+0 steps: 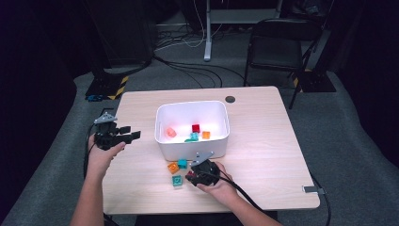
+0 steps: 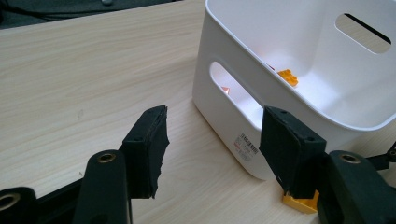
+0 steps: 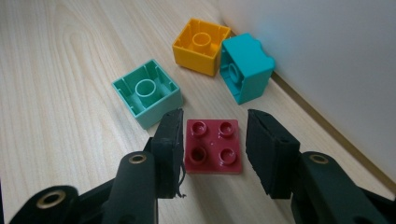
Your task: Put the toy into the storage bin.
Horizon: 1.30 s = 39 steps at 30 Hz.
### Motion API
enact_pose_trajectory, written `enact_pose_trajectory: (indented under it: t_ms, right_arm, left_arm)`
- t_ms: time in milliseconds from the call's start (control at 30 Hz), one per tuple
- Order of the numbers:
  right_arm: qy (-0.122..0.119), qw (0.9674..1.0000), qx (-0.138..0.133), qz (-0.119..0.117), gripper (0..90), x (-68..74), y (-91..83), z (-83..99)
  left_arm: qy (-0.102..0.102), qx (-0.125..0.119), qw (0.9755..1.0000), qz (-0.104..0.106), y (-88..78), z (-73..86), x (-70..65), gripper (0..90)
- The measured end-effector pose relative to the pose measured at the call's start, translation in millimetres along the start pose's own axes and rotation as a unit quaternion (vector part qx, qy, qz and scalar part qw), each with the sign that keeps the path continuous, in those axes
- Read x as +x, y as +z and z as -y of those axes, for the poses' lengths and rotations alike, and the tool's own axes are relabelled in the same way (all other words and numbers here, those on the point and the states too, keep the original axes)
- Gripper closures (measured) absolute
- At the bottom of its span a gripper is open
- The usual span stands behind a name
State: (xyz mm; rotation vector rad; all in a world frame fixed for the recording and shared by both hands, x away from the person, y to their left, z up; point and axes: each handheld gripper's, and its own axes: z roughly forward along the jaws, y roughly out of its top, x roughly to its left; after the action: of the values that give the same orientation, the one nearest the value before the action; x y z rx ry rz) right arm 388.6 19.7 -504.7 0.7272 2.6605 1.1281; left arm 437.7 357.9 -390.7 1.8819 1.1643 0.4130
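My right gripper [image 1: 197, 173] is low over the table in front of the white bin [image 1: 162, 141]. Its jaws point down and stand open around a dark red flat brick [image 3: 214, 149] lying studs up; a small gap shows on the right pad's side. Just beyond lie a mint green brick [image 3: 146, 92], an orange brick [image 3: 201, 44] and a teal brick [image 3: 245, 65], all hollow side up or on their sides. My left gripper [image 1: 128, 135] is held left of the bin, open and empty, facing the bin's corner [image 2: 224, 102].
Inside the bin lie a pink piece [image 1: 170, 132], a red brick [image 1: 195, 127], an orange brick [image 1: 206, 134] and a teal piece [image 1: 192, 137]. A yellow brick [image 2: 299, 204] peeks out behind my left gripper's right jaw. A black chair [image 1: 277, 44] stands behind the table.
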Motion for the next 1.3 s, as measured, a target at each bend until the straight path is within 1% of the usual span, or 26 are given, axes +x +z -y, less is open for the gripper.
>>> enact_pose_trajectory:
  t_ms: [33,133,167,267,300,333,400,433,467,533,600,733,800,833,900,933,1000,1100,1200,1300]
  right_arm:
    - [0.006,1.0000,0.001,-0.001,56.3,1.1,1.2,0.3]
    - [-0.001,1.0000,0.006,-0.002,56.3,0.8,3.4,1.0]
    - [0.002,1.0000,0.009,-0.003,56.3,1.1,4.3,1.4]
    - [0.002,0.9999,0.013,-0.004,56.5,1.1,6.2,2.2]
    - [0.007,0.9999,0.013,-0.004,56.8,1.7,7.3,2.4]
    - [-0.001,0.9999,0.017,-0.003,57.0,0.8,7.7,2.8]
    - [0.002,0.9998,0.020,-0.004,57.1,1.2,9.2,4.2]
    - [0.002,0.9998,0.020,-0.003,57.3,1.2,9.9,4.9]
    - [-0.002,0.9998,0.018,-0.004,57.4,0.5,10.4,5.3]
    - [0.005,0.9998,0.018,-0.005,57.8,0.7,10.1,5.9]
    - [0.005,0.9998,0.018,-0.007,58.1,0.5,10.0,5.7]
    - [-0.003,0.9998,0.019,-0.008,58.2,0.0,9.9,5.4]
    - [0.002,0.9998,0.020,-0.009,58.2,0.6,9.7,5.6]
    - [-0.003,0.9998,0.019,-0.009,58.2,0.0,9.8,5.4]
    - [-0.006,0.9997,0.021,-0.008,58.3,0.0,9.3,5.1]
    - [-0.006,0.9997,0.023,-0.008,58.3,-0.1,8.8,5.0]
    - [0.002,0.9996,0.027,-0.007,58.3,1.2,6.6,4.5]
    - [-0.004,0.9997,0.023,-0.008,58.3,0.3,2.0,2.2]
    - [0.002,0.9998,0.019,-0.008,58.4,0.0,-4.6,-1.2]
    - [-0.003,0.9998,0.016,-0.009,58.4,-2.0,-11.8,-4.7]
  left_arm:
    - [0.000,0.000,1.0000,0.000,0.0,0.0,0.0,41.4]
    - [0.000,0.000,1.0000,0.000,-0.1,0.0,0.0,41.4]
    - [0.000,0.000,1.0000,0.000,-0.2,0.0,0.0,41.4]
    - [-0.001,0.002,1.0000,0.000,-0.5,-0.1,0.0,41.4]
    - [0.000,0.000,1.0000,0.000,-0.2,0.0,0.1,41.4]
    - [0.000,0.000,1.0000,0.000,-0.2,0.0,0.0,41.4]
    - [0.000,0.000,1.0000,0.000,-0.2,0.0,0.0,41.4]
    - [0.001,0.002,1.0000,0.000,-0.6,-0.1,0.1,41.4]
    - [-0.001,0.000,1.0000,0.000,-0.3,0.0,0.0,41.4]
    - [0.000,0.000,1.0000,0.000,0.0,0.1,0.1,41.4]
    - [0.001,0.004,1.0000,0.002,-0.1,-0.2,0.2,41.4]
    - [0.001,0.006,1.0000,0.001,0.2,-0.2,0.0,41.4]
    - [0.002,0.005,1.0000,0.001,0.1,-0.2,0.2,41.4]
    - [0.002,0.004,1.0000,0.001,0.1,-0.2,0.3,41.4]
    - [0.001,0.005,1.0000,0.001,-0.3,-0.1,0.3,41.4]
    - [0.001,0.004,1.0000,0.001,-0.2,-0.1,0.3,41.5]
    - [0.001,0.004,1.0000,0.001,-0.3,-0.1,0.5,41.5]
    - [-0.001,0.002,1.0000,0.000,-0.3,0.1,0.4,41.5]
    - [-0.001,0.003,1.0000,0.000,-0.3,0.1,0.5,41.5]
    - [0.001,0.005,1.0000,0.001,-0.1,0.0,0.6,41.5]
